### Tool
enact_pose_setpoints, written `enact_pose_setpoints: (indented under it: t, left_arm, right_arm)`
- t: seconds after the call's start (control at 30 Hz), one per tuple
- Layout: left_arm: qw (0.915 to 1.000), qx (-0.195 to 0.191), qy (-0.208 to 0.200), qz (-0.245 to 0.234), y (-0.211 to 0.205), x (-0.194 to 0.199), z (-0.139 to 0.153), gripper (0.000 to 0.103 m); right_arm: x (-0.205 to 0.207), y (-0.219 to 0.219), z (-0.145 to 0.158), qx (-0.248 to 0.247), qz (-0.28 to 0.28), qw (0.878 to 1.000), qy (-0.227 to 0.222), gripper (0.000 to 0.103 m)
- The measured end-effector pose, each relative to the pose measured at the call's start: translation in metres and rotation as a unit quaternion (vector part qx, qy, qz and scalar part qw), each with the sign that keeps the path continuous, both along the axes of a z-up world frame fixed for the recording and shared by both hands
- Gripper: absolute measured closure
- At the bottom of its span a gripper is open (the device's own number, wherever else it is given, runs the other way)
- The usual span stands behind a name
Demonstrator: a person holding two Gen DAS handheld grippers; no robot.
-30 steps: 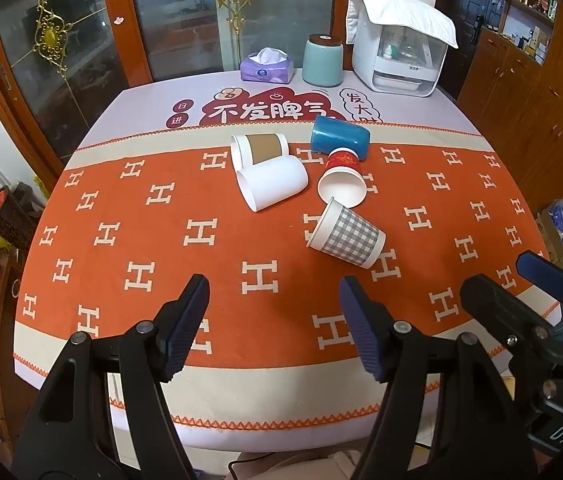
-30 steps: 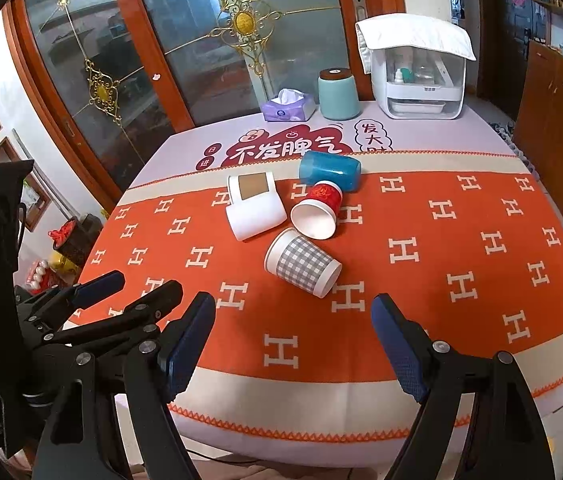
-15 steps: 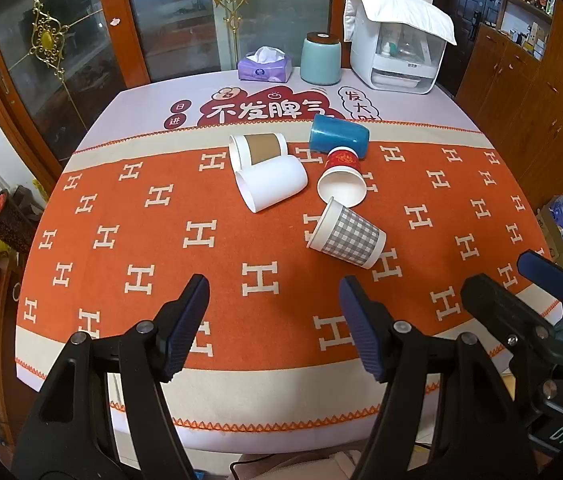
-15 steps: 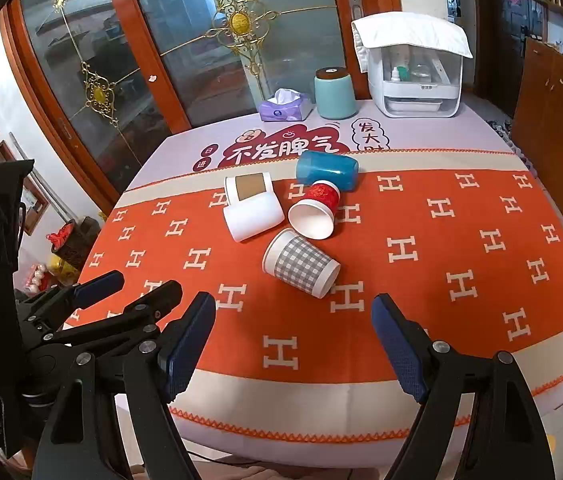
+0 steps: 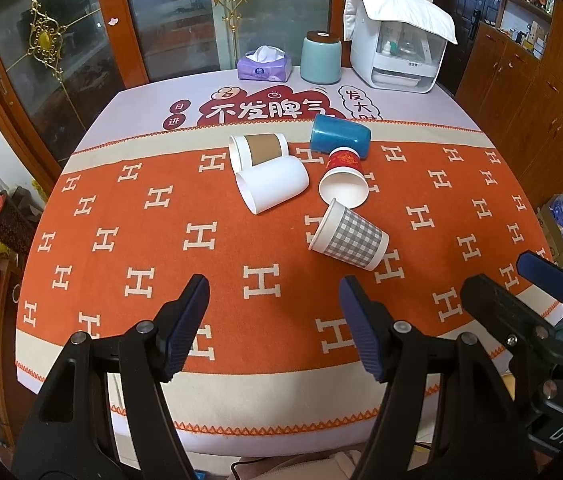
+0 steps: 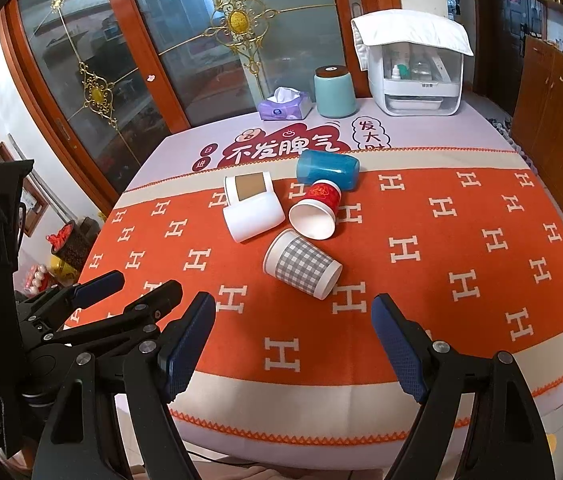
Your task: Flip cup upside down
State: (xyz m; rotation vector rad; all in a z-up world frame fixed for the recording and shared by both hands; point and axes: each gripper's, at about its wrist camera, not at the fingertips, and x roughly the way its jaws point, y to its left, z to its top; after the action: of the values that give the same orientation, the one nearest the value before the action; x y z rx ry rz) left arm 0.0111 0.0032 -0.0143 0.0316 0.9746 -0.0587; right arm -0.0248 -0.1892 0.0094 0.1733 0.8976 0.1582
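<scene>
Several cups lie on their sides in the middle of the orange tablecloth: a grey checked paper cup (image 5: 351, 236) (image 6: 301, 266) nearest me, a red paper cup (image 5: 343, 178) (image 6: 317, 210), a plain white cup (image 5: 273, 189) (image 6: 252, 217), a white cup with a brown sleeve (image 5: 259, 151) (image 6: 247, 187) and a blue cup (image 5: 339, 135) (image 6: 327, 168). My left gripper (image 5: 273, 324) is open and empty above the table's near edge. My right gripper (image 6: 293, 344) is open and empty, also near the front edge, well short of the cups.
At the table's far end stand a purple tissue box (image 5: 264, 66), a teal canister (image 5: 320, 58) and a white appliance (image 5: 397, 56) under a cloth. Glass doors stand behind the table. Wooden cabinets (image 5: 529, 92) line the right side.
Both views have shifted slightly; the cups lie where they were and both grippers stay open.
</scene>
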Motion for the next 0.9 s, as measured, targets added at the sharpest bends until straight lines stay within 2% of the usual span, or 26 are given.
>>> enact_pose_setpoints:
  t: [0.67, 0.9]
  left_arm:
    - [0.9999, 0.001, -0.002, -0.014, -0.001, 0.013, 0.001, 0.038]
    - [0.9983, -0.028, 0.002, -0.051, 0.003, 0.026, 0.002, 0.038]
  right_arm:
    - [0.006, 0.004, -0.001, 0.003, -0.005, 1.0, 0.003, 0.021]
    - [0.02, 0.002, -0.01, 0.015, -0.024, 0.999, 0.026, 0.021]
